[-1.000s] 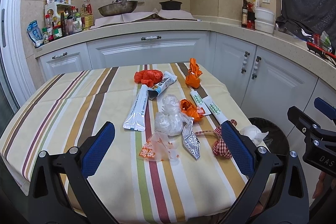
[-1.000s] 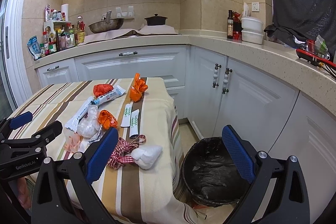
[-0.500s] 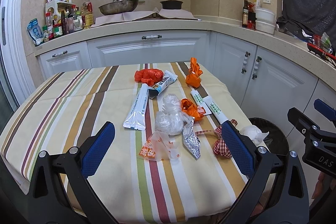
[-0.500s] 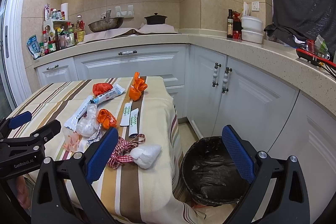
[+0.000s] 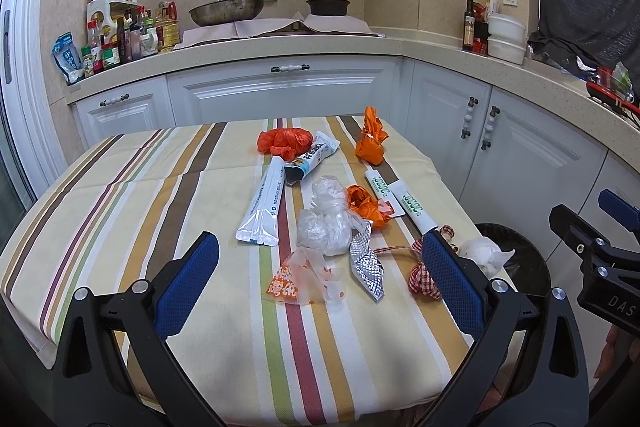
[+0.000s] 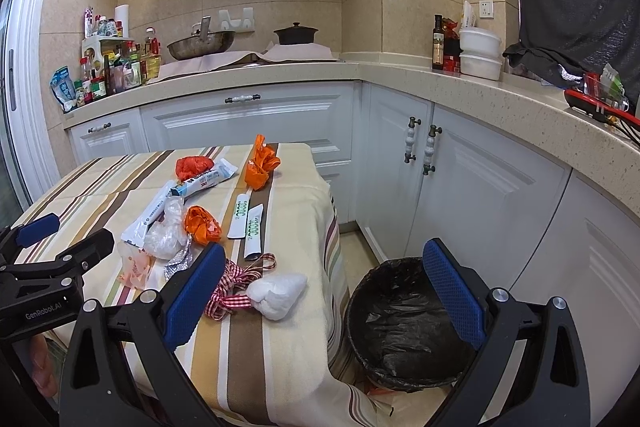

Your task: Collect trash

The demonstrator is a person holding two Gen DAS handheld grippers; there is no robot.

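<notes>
Both my hand-held grippers, left (image 5: 318, 277) and right (image 6: 322, 289), wide open, empty; white tissue wad (image 6: 277, 294) at worktop (image 6: 288, 203) edge, lined bin (image 6: 404, 319) at its 3 o'clock.

Both tools are built alike: the left black plastic two-finger gripper (image 5: 318, 283) has angular, triangular cut-out arms, each tipped with a blue pad of fine diamond-grid texture (image 5: 450, 281), and round silver screws at the joints. The right black plastic two-finger gripper (image 6: 318, 291) carries the same blue textured pads (image 6: 454, 293) and silver screw heads. From the side, the left one's body reads "GenRobot.AI" in pale lettering, while the right one's shows the letters "DAS", the rest cut off at the edge.
</notes>
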